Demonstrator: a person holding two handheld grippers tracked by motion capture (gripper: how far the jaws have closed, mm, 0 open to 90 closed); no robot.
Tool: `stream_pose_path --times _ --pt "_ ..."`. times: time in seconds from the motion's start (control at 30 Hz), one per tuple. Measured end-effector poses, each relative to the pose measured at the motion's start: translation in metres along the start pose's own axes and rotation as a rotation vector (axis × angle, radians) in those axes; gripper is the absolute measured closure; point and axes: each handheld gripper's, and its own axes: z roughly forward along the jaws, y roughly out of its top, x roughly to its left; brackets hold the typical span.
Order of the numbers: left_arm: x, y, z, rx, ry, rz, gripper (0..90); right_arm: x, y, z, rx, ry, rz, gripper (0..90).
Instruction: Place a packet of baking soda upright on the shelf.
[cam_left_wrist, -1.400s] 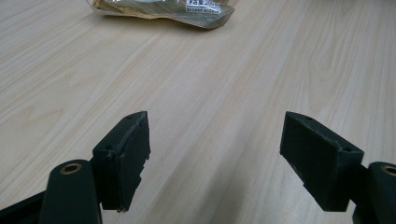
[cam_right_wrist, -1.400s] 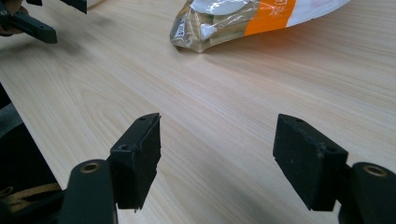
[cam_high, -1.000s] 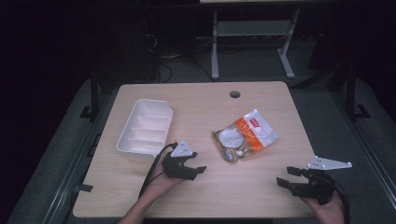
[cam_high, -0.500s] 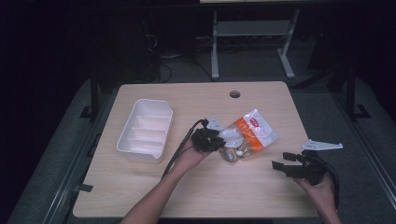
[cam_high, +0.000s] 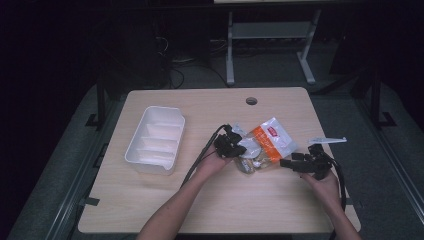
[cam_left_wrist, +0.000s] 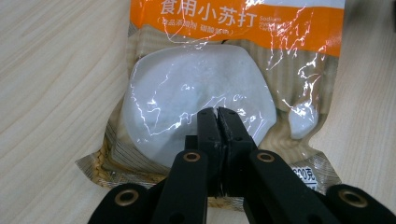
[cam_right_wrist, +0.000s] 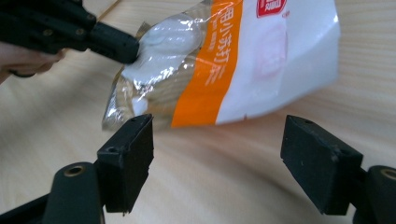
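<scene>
— High view first: where is the clear plastic food packet with the orange band (cam_high: 262, 148)?

— Lying flat on the pale wood-grain table (cam_high: 165, 202), right of the middle, between the two hands. The white divided plastic tray (cam_high: 155, 139) sits well apart on the left.

— And the left tongs (cam_left_wrist: 218, 113)?

— Jaws together, tips pressed down on the packet's film over the white lump inside. Whether they pinch any film I cannot tell.

— The right tongs (cam_right_wrist: 217, 156)?

— Jaws wide apart, just short of the packet's near edge, touching nothing.

— So which step is this?

— I judge the left pins the packet while the right comes in to grasp. Next, the right must slide forward and close on an edge.

— The room?

— Dark, with grey floor, cables and a metal frame (cam_high: 270, 37) behind the table.
</scene>
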Motion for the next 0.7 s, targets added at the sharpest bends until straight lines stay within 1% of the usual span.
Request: stream_pose_path --times 0.07,0.1,0.13,0.2,0.27,0.3,0.33,0.37,0.4,0.47,0.57,0.63,0.67,0.7 --pt "-0.001 0.000 0.000 0.001 0.009 0.011 88.8 0.000 0.003 0.007 -0.005 0.010 0.013 27.0" --pt "-0.002 0.001 0.000 0.004 0.014 0.017 88.8 -0.001 0.006 0.012 0.011 0.005 0.023 27.4" --pt "-0.003 0.000 0.000 0.005 0.017 0.022 88.9 0.000 0.008 0.016 0.012 -0.002 0.022 28.6" --pt "-0.003 0.000 0.001 0.004 0.017 0.022 89.0 0.001 0.011 0.022 0.008 -0.007 0.032 30.4" --pt "-0.003 0.000 0.001 0.004 0.017 0.024 89.0 0.000 0.014 0.028 -0.005 0.000 0.049 33.8" --pt "-0.003 0.000 0.001 0.004 0.017 0.024 89.0 0.000 0.014 0.028 -0.005 0.000 0.049 33.8" --pt "-0.003 0.000 0.001 0.005 0.018 0.026 89.0 -0.001 0.015 0.033 -0.021 -0.006 0.064 39.4" --pt "-0.003 0.000 0.001 0.005 0.019 0.029 89.0 -0.002 0.016 0.034 -0.019 -0.008 0.073 40.7" --pt "-0.003 0.000 0.001 0.005 0.020 0.030 89.0 -0.004 0.017 0.036 -0.016 0.003 0.089 42.5" --pt "-0.003 0.000 0.001 0.002 0.020 0.034 88.9 -0.005 0.019 0.037 -0.037 0.020 0.118 47.0" --pt "-0.002 -0.001 0.001 -0.005 0.009 0.020 88.3 -0.005 0.021 0.042 -0.038 0.020 0.126 50.4" --pt "-0.001 -0.001 0.001 -0.011 0.000 0.024 85.9 -0.004 0.022 0.044 -0.033 0.012 0.132 59.0" --pt "-0.001 -0.001 0.001 -0.014 -0.003 0.026 84.8 -0.004 0.022 0.045 -0.031 0.008 0.126 59.8" --pt "0.000 -0.001 0.001 -0.018 -0.008 0.020 83.5 -0.004 0.023 0.046 -0.023 0.011 0.134 64.0"
